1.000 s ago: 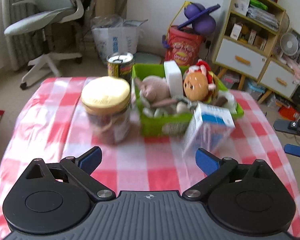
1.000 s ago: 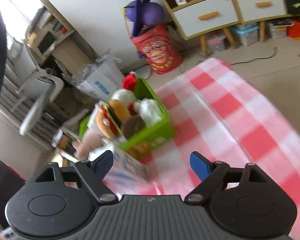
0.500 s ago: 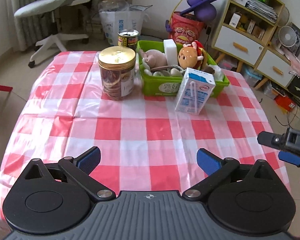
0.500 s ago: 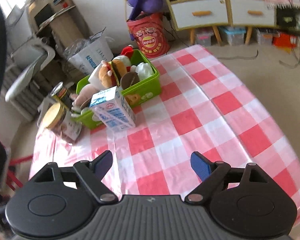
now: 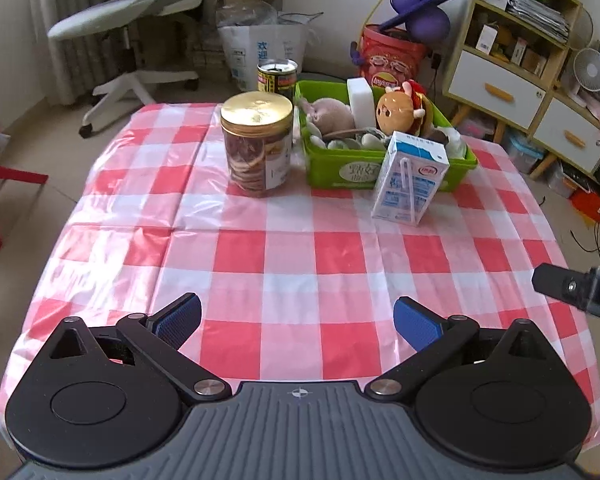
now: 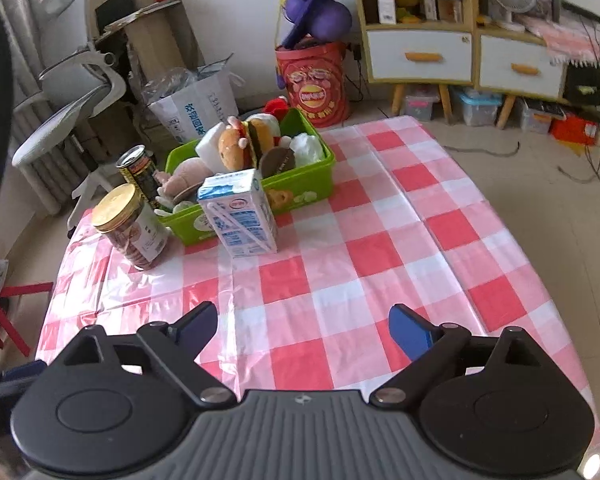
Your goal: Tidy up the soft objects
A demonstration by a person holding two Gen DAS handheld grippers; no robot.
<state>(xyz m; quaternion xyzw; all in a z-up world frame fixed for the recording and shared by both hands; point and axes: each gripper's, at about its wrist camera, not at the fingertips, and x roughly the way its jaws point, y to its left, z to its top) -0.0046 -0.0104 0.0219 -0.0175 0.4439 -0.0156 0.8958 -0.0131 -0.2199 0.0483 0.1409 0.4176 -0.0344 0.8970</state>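
Green bin (image 5: 342, 172) holds soft toys (image 5: 396, 109) behind a milk box (image 5: 410, 178). Both the left gripper (image 5: 296, 316) and the right gripper (image 6: 302, 322) hover empty over the table (image 5: 292, 264). Their jaws are wide apart, and the right ones have just been opening.

Bright, even daylight; soft glare on glossy tablecloth (image 5: 204, 216). Left view sharp. Right view slightly blurred toward right edge. Strong fisheye bending, dark corners.

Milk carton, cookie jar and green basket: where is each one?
Milk carton (image 5: 410, 178), left wrist view, on its printed front face.
Cookie jar (image 5: 257, 109), left wrist view, on its gold lid.
Green basket (image 6: 300, 190), right wrist view, on its near side wall.
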